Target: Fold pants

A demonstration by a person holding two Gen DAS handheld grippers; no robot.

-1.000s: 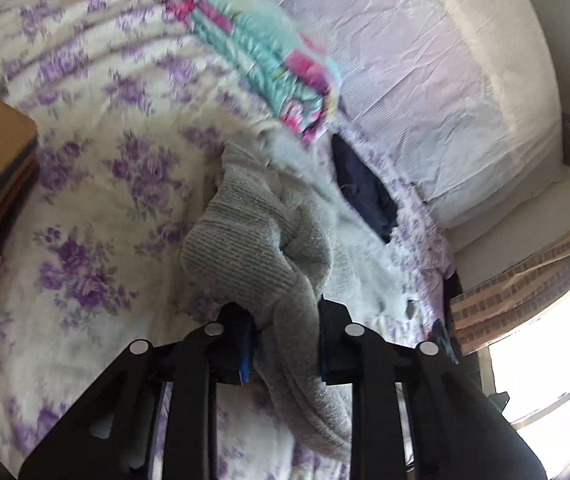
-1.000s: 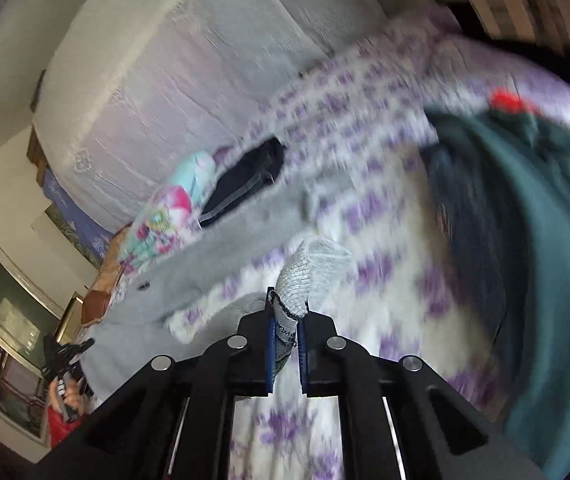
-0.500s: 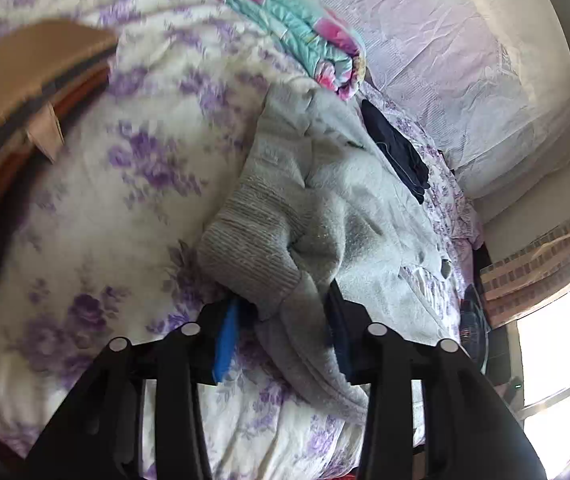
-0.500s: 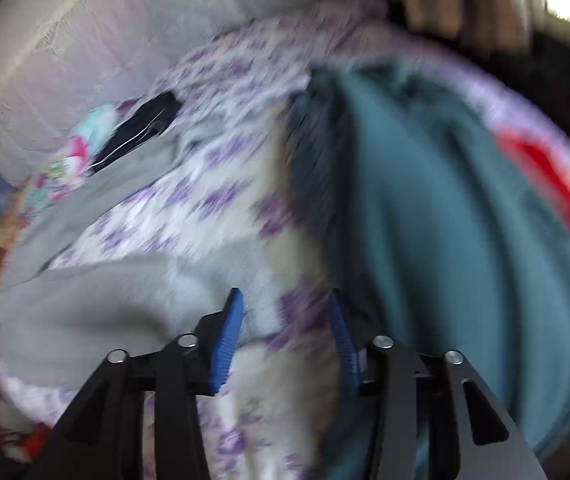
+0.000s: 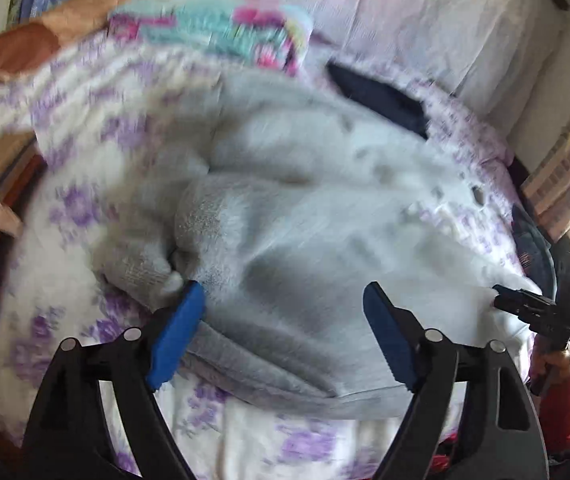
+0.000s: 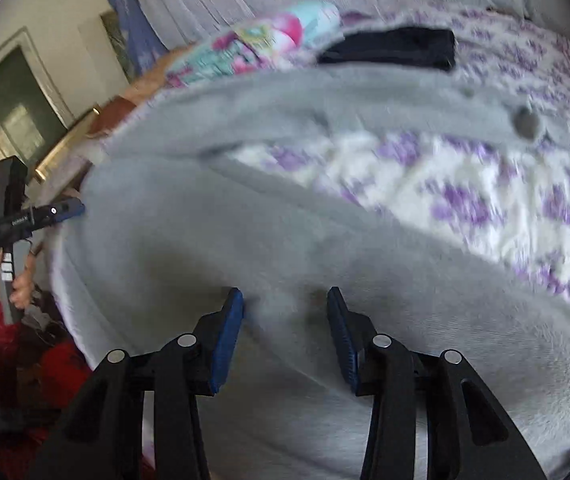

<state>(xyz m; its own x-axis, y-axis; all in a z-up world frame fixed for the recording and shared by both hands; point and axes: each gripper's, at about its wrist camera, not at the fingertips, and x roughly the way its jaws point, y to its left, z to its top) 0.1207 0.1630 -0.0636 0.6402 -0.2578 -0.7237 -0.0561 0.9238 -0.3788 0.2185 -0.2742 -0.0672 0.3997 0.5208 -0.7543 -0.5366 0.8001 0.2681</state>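
While the left gripper point(image 5: 283, 334) is spreading its jaws wide, the bunched grey cuff it was pinching a second ago is slipping free and now lying loose between and just ahead of its blue pads point(image 5: 175, 334), touched only at the left pad's tip. The grey sweatpants point(image 5: 305, 216) are settling on the floral bedsheet point(image 5: 57, 208), sprawled ahead of that gripper. The right gripper point(image 6: 285, 336), which was pressed together on a striped cuff a second ago, has let go, swung over to a broad flat stretch of the sweatpants point(image 6: 285, 216), and its jaws have just been closing in again; they are standing partly apart with grey fabric rising between them, though blur is hiding whether the pads are actually biting. This probably means one placement is finishing and a fresh grasp is starting for the next fold.

Only the right wrist view is showing the two legs lying apart with bedsheet point(image 6: 465, 184) between them, plus the left gripper point(image 6: 65, 210) off to the left. Only the left view is showing the crumpled cuff end and the right gripper point(image 5: 503, 300) at the far right edge of the cloth. Beyond both, a folded colourful blanket point(image 5: 213, 32) and a dark folded garment point(image 6: 393, 50) are lying.
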